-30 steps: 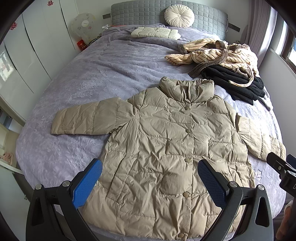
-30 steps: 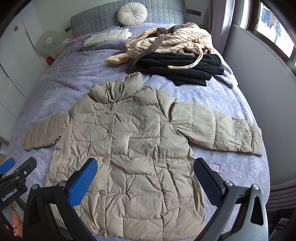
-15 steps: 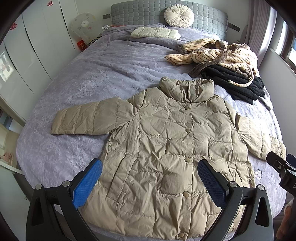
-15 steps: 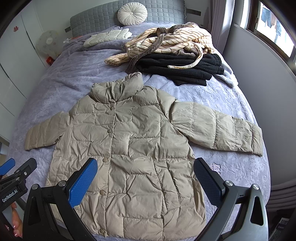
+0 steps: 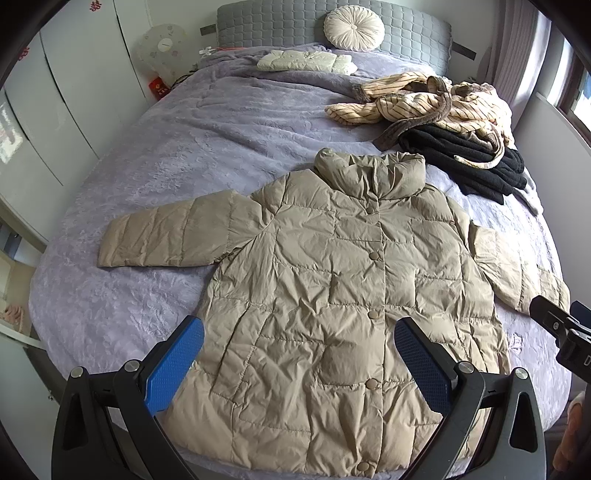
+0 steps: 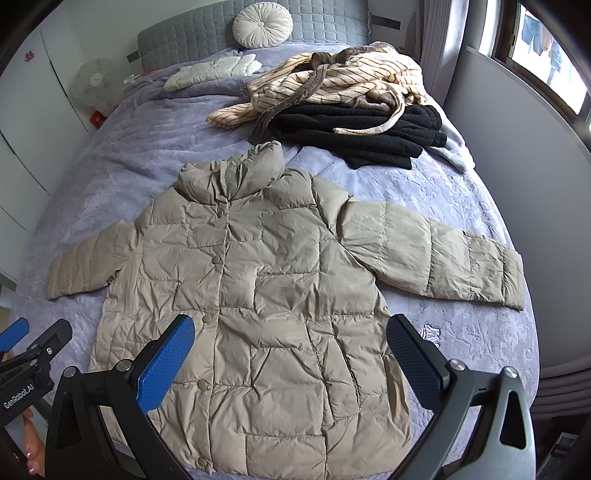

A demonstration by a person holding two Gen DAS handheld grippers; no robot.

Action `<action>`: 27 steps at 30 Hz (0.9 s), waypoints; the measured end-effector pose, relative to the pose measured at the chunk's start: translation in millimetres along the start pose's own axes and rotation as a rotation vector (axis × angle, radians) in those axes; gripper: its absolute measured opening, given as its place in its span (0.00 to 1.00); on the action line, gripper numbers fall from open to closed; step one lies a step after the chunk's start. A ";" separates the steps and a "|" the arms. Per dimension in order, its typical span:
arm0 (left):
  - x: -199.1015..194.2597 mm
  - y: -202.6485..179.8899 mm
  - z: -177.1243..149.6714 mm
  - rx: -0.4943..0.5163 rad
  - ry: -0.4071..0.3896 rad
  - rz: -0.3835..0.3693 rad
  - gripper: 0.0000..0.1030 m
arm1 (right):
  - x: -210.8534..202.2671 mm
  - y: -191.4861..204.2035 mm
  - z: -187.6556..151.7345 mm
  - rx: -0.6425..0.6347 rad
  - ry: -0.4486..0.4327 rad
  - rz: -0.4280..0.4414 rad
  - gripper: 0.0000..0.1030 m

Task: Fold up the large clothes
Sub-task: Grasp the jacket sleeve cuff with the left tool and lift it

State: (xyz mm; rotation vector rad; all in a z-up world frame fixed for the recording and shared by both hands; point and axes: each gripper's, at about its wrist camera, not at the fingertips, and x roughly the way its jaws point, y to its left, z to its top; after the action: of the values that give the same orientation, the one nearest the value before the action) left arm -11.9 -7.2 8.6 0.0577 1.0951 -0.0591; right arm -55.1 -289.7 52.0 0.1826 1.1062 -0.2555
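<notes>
A beige quilted puffer jacket (image 5: 332, 280) lies flat, front up and buttoned, on the lilac bedspread (image 5: 177, 155), both sleeves spread out. It also shows in the right wrist view (image 6: 273, 280). My left gripper (image 5: 299, 354) is open and empty, held above the jacket's hem. My right gripper (image 6: 291, 350) is open and empty too, above the lower right half of the jacket. Each gripper shows at the edge of the other's view.
A striped cream robe (image 6: 332, 81) lies on a pile of black clothes (image 6: 362, 133) at the far right of the bed. A folded white garment (image 5: 306, 61) and a round cushion (image 5: 354, 27) lie near the grey headboard. White wardrobes stand left, a wall right.
</notes>
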 end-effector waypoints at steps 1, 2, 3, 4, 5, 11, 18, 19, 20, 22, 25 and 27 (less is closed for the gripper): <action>0.7 0.8 0.1 0.003 0.001 -0.001 1.00 | 0.5 1.1 -0.3 0.001 0.003 -0.002 1.00; 1.3 0.6 0.7 0.005 0.003 -0.002 1.00 | 1.0 2.5 -0.6 0.003 0.007 -0.004 1.00; 2.2 2.4 1.0 0.005 0.004 -0.004 1.00 | 1.9 4.1 -0.9 0.005 0.011 -0.005 1.00; 3.8 6.3 1.3 0.003 0.007 -0.008 1.00 | 3.9 6.3 -1.4 0.007 0.016 -0.005 1.00; 5.4 6.5 2.8 0.002 0.009 -0.011 1.00 | 5.2 8.3 -1.7 0.010 0.021 -0.004 1.00; 29.5 35.1 7.3 -0.018 0.058 -0.076 1.00 | 27.3 31.1 1.5 0.037 0.082 0.036 1.00; 84.9 116.8 13.8 -0.125 0.104 -0.124 1.00 | 62.4 99.6 -1.4 0.009 0.164 0.099 1.00; 95.7 133.1 14.7 -0.148 0.109 -0.125 1.00 | 69.5 111.3 -1.3 0.008 0.179 0.117 1.00; 111.1 155.2 15.4 -0.180 0.114 -0.123 1.00 | 77.9 125.7 -2.6 0.008 0.193 0.133 1.00; 140.1 192.6 16.0 -0.235 0.131 -0.130 1.00 | 89.3 151.9 -5.9 0.004 0.189 0.169 1.00; 188.2 252.7 14.4 -0.345 0.145 -0.153 1.00 | 107.2 199.1 -10.9 -0.069 0.265 0.197 1.00; 217.8 286.9 12.4 -0.415 0.145 -0.174 1.00 | 114.9 224.9 -15.8 -0.116 0.303 0.190 1.00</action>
State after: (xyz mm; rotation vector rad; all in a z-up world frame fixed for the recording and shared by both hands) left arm 120.4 273.6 -174.4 -0.4118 1.2367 0.0178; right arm 46.0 -83.4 -54.0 0.2264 1.3907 0.0082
